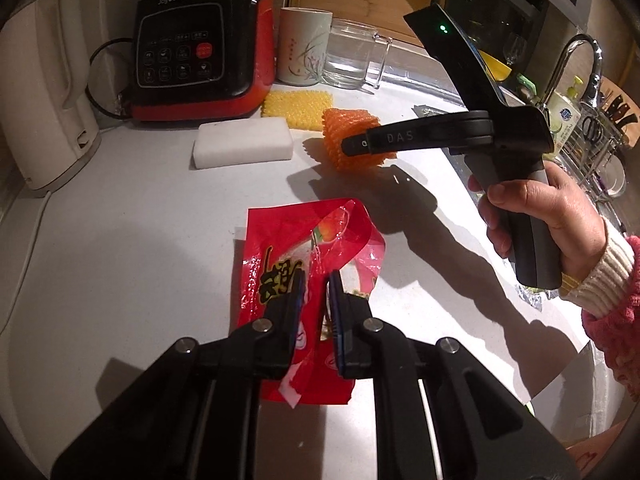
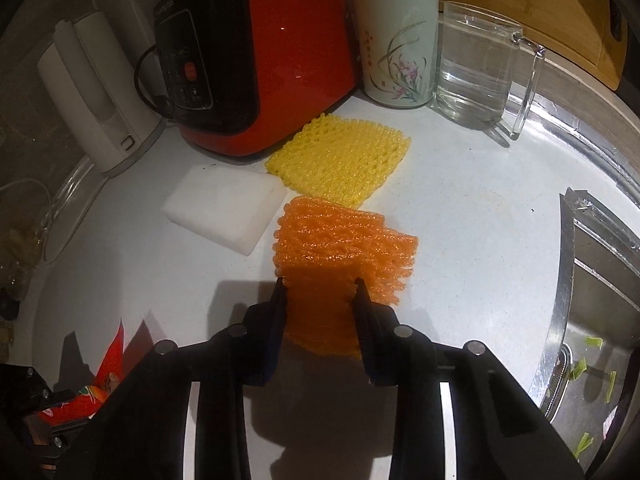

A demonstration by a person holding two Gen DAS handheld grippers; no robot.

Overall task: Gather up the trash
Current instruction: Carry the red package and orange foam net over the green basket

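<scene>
A: What is the left gripper doing?

B: It is clamping the red snack wrapper, jaws drawn together on the film, and the wrapper is hanging crumpled just over the white countertop.

A: And the right gripper?

B: It is straddling the orange foam fruit net, which is lying flat on the counter. The near end of the net is sitting between the two fingers and they are pressing into its sides, so I judge it is gripping the net.

A: Which way is the net running from it?

B: Straight ahead: its long axis is lying along the fingers, towards the yellow foam net and the red blender base. The white foam block is sitting just left of it.

A: So the right hand is nearer?

B: Yes, the left is already carrying a load. A straight lift looks enough; the yellow net is still waiting.
</scene>
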